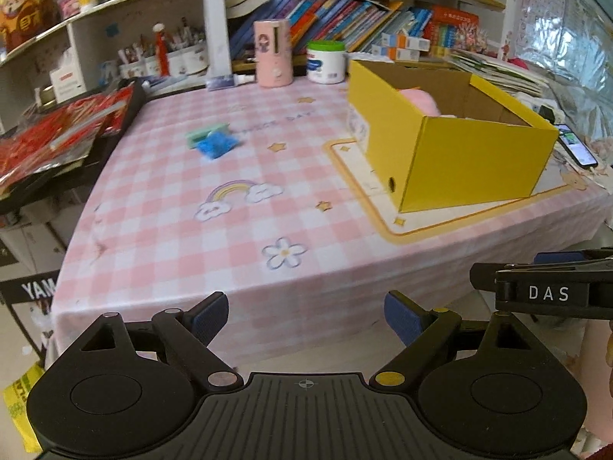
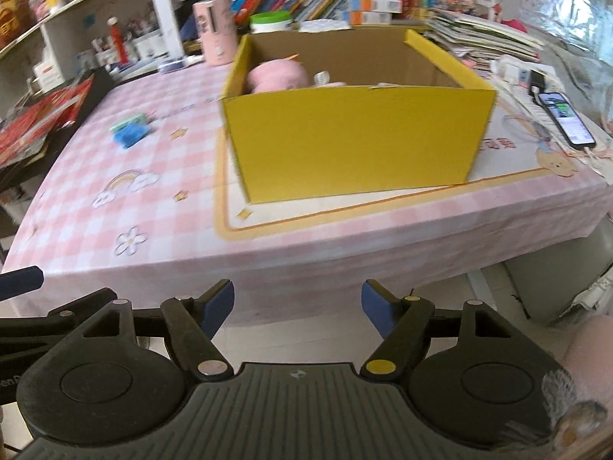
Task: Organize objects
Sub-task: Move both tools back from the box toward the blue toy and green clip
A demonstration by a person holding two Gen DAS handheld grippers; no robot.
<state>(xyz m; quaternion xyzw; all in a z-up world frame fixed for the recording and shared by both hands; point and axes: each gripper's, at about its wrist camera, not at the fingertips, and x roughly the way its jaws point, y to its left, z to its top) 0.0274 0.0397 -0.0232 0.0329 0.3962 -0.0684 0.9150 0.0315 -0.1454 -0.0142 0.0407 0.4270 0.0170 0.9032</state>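
Bookshelves are seen behind the desk (image 1: 172,207), where a blue packet (image 1: 215,145) on a green block (image 1: 205,134) is left well apart from the yellow box (image 1: 459,161), so a reach by the left gripper (image 1: 306,320) or right gripper (image 2: 298,308), both held with jaws apart and empty, is judged to be called for next.

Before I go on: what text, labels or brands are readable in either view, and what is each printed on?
"DAS": white letters on the right claw, seen in the left wrist view.
"YAM", cut off at the frame edge: black sign beside the table.
Tablecloth print ending in "DAY": first word too blurred.
Book spines, white tub label, phone screen: too small or blurred.
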